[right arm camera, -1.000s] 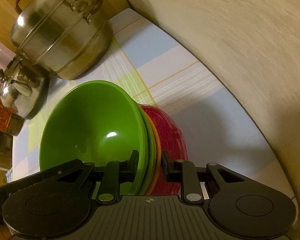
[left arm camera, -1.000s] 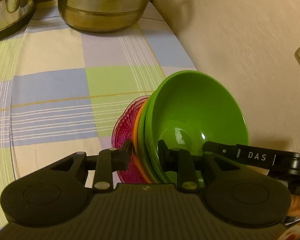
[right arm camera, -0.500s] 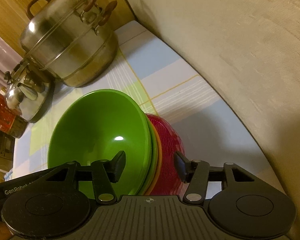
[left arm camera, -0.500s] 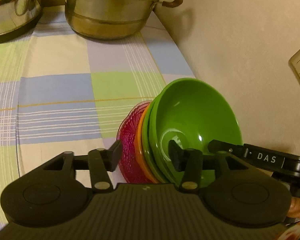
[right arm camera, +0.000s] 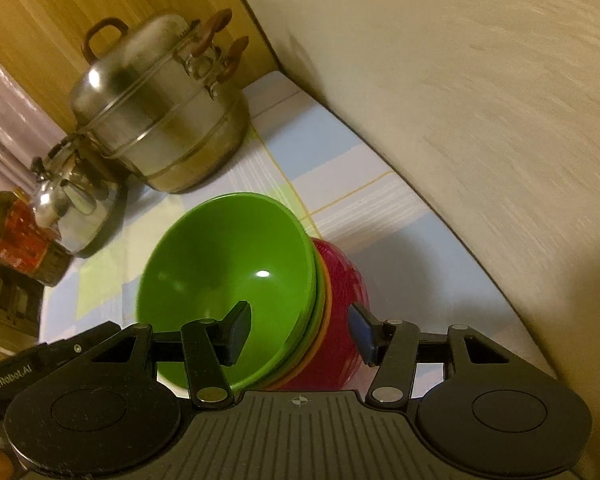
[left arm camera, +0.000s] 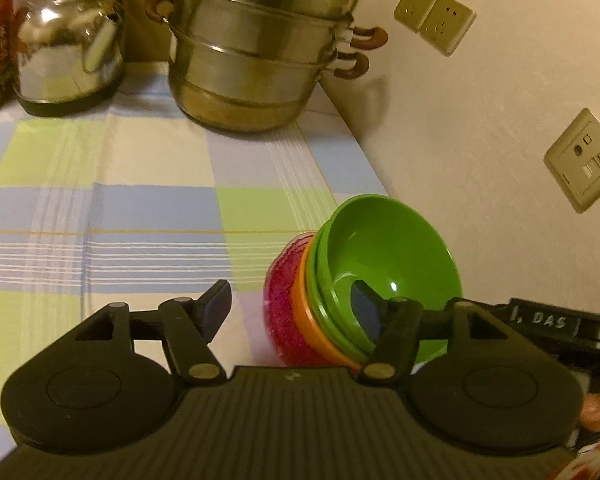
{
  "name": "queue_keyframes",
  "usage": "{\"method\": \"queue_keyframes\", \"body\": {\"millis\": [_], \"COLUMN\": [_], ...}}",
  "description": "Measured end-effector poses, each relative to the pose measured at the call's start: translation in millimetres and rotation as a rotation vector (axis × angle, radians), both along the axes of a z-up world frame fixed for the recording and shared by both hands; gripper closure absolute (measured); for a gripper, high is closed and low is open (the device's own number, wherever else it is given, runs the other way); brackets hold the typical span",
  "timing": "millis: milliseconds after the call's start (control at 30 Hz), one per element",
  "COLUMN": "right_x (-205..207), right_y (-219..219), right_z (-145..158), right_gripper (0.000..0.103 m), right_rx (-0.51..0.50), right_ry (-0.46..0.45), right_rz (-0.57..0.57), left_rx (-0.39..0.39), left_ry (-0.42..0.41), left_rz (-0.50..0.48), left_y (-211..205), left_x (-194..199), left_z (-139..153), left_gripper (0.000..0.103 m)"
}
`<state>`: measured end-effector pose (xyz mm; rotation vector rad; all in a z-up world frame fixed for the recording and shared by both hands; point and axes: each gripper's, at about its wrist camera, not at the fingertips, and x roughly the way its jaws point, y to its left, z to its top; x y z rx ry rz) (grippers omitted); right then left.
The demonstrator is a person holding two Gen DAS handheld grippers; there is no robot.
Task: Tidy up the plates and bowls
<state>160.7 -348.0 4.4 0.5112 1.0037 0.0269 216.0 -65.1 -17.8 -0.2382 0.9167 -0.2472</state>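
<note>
A nested stack of bowls stands on the checked tablecloth close to the wall: a green bowl [left arm camera: 392, 256] on top, a second green one and an orange one [left arm camera: 306, 320] under it, and a ribbed red bowl [left arm camera: 282, 304] at the bottom. The stack also shows in the right wrist view, green bowl [right arm camera: 228, 264] above red bowl [right arm camera: 340, 292]. My left gripper [left arm camera: 292, 304] is open, its jaws straddling the stack's rims without touching. My right gripper [right arm camera: 300, 330] is open, its jaws either side of the same rims.
A steel steamer pot [left arm camera: 256, 60] and a steel kettle [left arm camera: 68, 48] stand at the back of the table. The wall [left arm camera: 480, 140] with sockets runs along the right edge. A red box [right arm camera: 16, 240] stands far left.
Both grippers opened and let go of the bowl stack, then drew back from it. The stack stays on the cloth.
</note>
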Motion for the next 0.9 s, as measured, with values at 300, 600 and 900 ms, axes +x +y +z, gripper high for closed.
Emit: {"method": "queue_keyframes", "body": {"millis": [300,600,900], "right_x": [-38.0,-75.0,-106.2], "right_y": [12.6,25.6,33.6], "right_z": [18.5,25.9,21.9], "right_gripper": [0.049,0.049,0.049], "right_rx": [0.021,0.018,-0.024], "right_ry": [-0.032,-0.057,-0.066], "right_rz": [-0.001,0.003,0.021], "left_rx": [0.094,0.136,0.141], "left_ry": [-0.066,-0.118,-0.105], "left_rz": [-0.001,-0.004,0.000], "left_y": [3.4,0.8,3.6], "left_x": [-48.0,-92.2,-121.9], "left_z": [8.8,9.7,4.5], "left_gripper": [0.040,0.040,0.040]}}
